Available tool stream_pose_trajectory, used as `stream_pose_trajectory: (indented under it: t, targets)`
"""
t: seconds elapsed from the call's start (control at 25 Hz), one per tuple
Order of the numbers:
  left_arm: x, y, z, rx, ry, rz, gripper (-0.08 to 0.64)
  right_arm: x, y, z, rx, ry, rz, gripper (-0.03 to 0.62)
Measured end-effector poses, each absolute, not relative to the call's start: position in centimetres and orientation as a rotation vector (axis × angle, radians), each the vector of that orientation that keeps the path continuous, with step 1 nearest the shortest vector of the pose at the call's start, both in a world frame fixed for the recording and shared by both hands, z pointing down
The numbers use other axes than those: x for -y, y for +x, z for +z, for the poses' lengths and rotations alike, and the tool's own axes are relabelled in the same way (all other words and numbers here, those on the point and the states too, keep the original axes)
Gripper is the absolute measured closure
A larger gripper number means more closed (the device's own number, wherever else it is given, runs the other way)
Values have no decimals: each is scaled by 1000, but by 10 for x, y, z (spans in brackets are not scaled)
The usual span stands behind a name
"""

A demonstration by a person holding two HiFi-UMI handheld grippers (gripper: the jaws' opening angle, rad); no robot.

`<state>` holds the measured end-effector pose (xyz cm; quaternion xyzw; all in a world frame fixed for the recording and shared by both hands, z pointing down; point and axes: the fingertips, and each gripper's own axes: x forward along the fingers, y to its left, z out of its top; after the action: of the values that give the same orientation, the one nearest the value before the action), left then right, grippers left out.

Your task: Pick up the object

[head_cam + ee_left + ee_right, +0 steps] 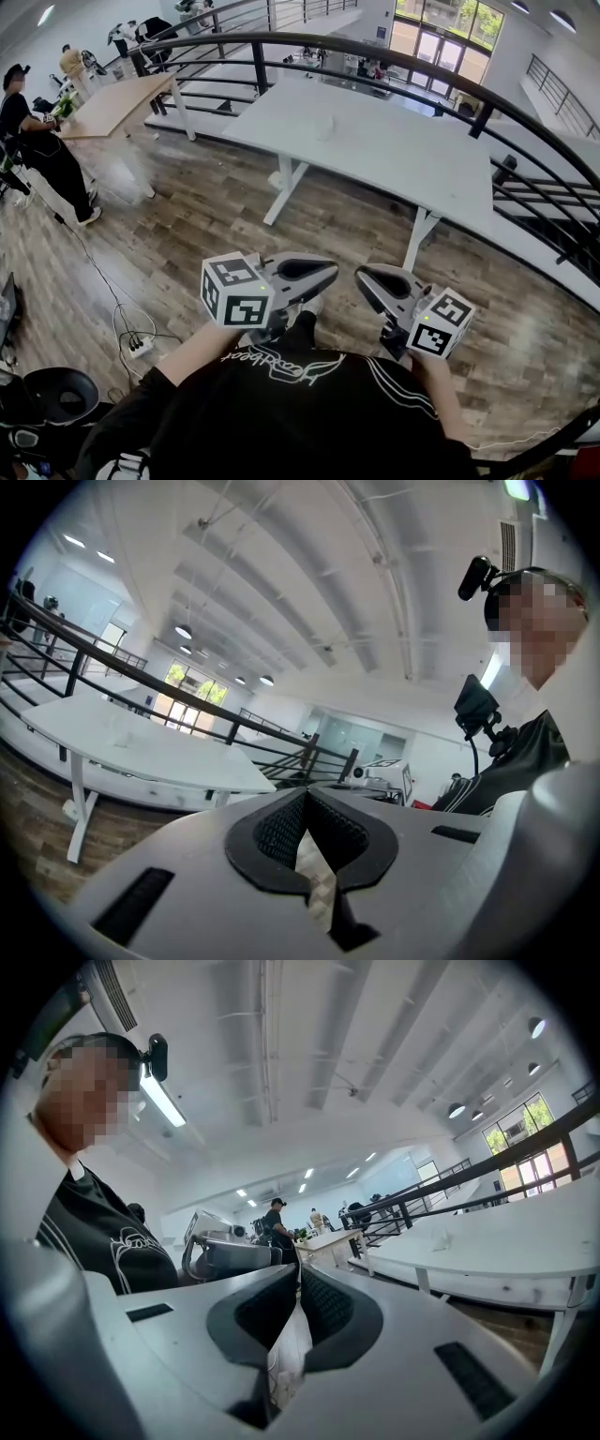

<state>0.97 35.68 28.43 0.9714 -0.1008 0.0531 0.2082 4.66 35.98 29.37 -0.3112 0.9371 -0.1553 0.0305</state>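
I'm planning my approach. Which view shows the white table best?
The head view: the table top shows nearly whole, from above, legs too. Both gripper views catch it only low and edge-on, off to one side.

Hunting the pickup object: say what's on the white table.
One small pale object, too small to identify, on the white table. The black railing covers some of the far edge.

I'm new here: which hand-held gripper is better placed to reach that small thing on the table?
Probably left: the small object lies nearly straight ahead of the left hand-held gripper; the right hand-held gripper, also shut and empty, is offset.
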Motion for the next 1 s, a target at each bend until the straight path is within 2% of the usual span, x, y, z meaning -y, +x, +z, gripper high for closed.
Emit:
stream_pose_trajectory:
  t: [0.44,1.0]
  targets:
    - [-247,4,308,290,2633,118,552,-249,46,318,-2873,-969,-574,574]
    - [-3,-11,325,287,2523,144,552,-8,28,333,-2855,-980,-718,574]
